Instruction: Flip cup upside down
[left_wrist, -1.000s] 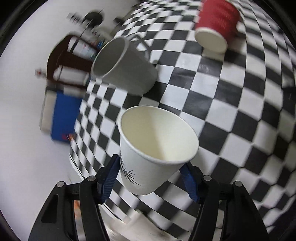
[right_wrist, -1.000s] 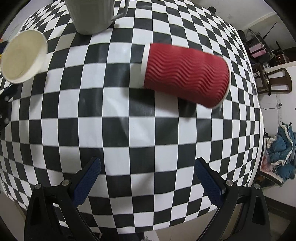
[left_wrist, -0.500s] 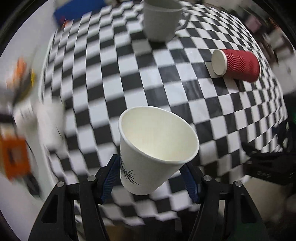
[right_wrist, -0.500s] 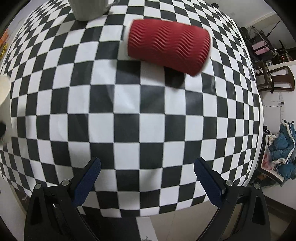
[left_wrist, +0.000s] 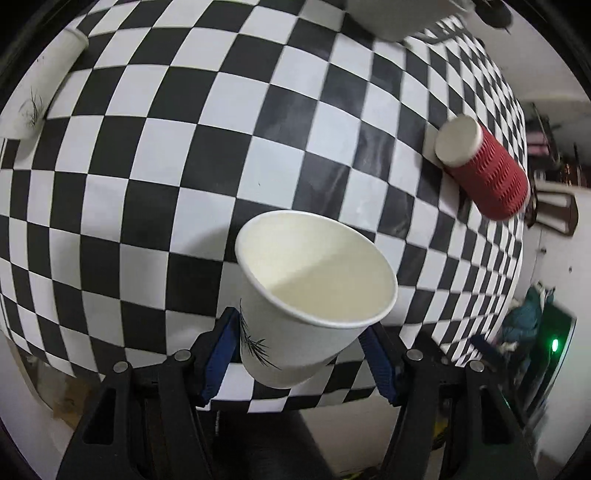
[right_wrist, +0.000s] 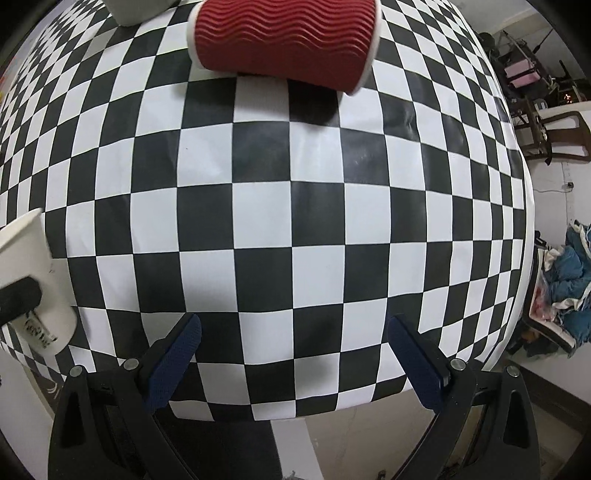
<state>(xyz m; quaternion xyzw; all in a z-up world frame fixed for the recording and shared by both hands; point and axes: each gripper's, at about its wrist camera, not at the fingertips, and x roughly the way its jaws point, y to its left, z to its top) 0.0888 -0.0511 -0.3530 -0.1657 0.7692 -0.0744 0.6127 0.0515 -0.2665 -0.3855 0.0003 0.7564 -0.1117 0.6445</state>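
My left claw (left_wrist: 301, 354) is clamped on the white paper cup with a thin black sprig printed on its wall (left_wrist: 314, 295), its blue pads (left_wrist: 221, 350) pressing the lower wall from either side. The cup is held in the air over the near edge of the black-and-white chequered table (left_wrist: 258, 147), clear of the cloth as far as I can judge. Its long axis runs roughly along my fingers and tilts up and away, so the open mouth faces forward and upward and the base sits back between the pads. That is the relation that matters: to get the mouth down, I judge I must roll my left wrist about half a turn before lowering. My right claw (right_wrist: 295, 350) holds nothing, its pads spread wide above the near part of the table, and the held cup shows at its far left. A red ribbed paper cup (right_wrist: 282, 44) lies on its side at the far side, and another white paper cup (left_wrist: 40, 85) lies at the far left.
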